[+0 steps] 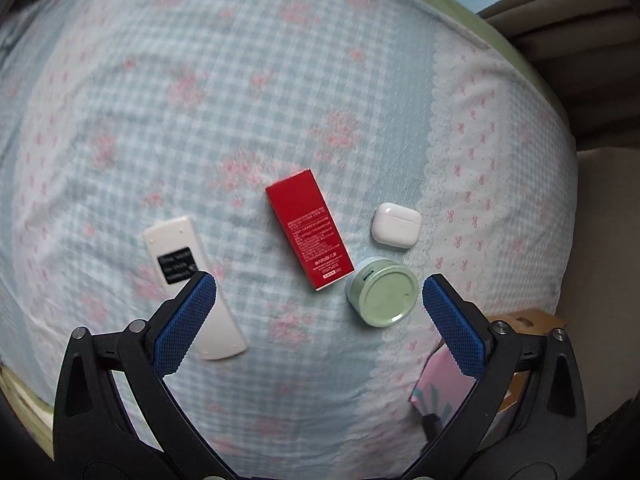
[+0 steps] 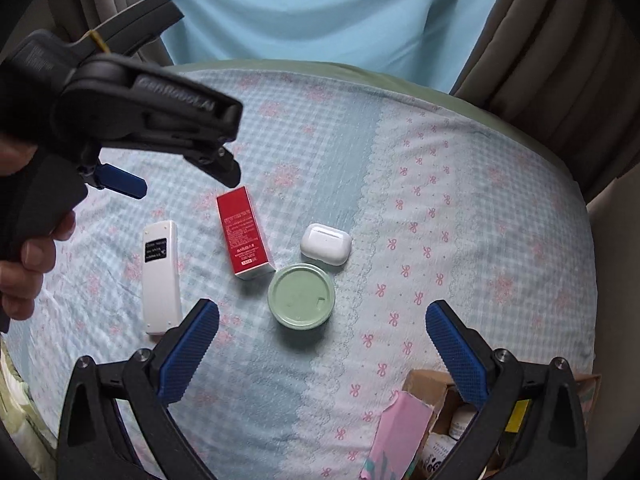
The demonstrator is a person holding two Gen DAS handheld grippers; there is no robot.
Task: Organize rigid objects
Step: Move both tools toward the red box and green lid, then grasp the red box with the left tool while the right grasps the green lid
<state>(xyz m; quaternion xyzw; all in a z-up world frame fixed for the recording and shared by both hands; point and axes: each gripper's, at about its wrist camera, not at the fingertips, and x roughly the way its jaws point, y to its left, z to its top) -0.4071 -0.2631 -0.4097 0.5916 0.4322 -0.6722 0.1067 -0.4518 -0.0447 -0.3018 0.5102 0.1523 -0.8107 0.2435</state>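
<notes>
A bed [image 1: 280,80] covered in blue-checked, pink-flowered bedding fills the left wrist view, with four things lying near its front: a white remote [image 1: 188,276], a red carton [image 1: 310,230], a white earbud case [image 1: 396,225] and a green-lidded jar [image 1: 384,296]. The left hand-held gripper [image 1: 316,312] hangs above them, released, its jaws spread wide and nothing between them. The jar just touches the carton's corner, so, in my judgement, a straight descent around the jar's sides would avoid nudging the carton. In the right wrist view the same row appears, the right hand-held gripper [image 2: 320,340] likewise released and empty above the jar [image 2: 301,296]. A cardboard box [image 2: 436,396] with a pink flap sits at the bed's near edge to the right, probably the destination. Bare bedding to the right leaves moving room; the left hand-held gripper [image 2: 176,172] crowds the space over the remote [image 2: 160,276].
</notes>
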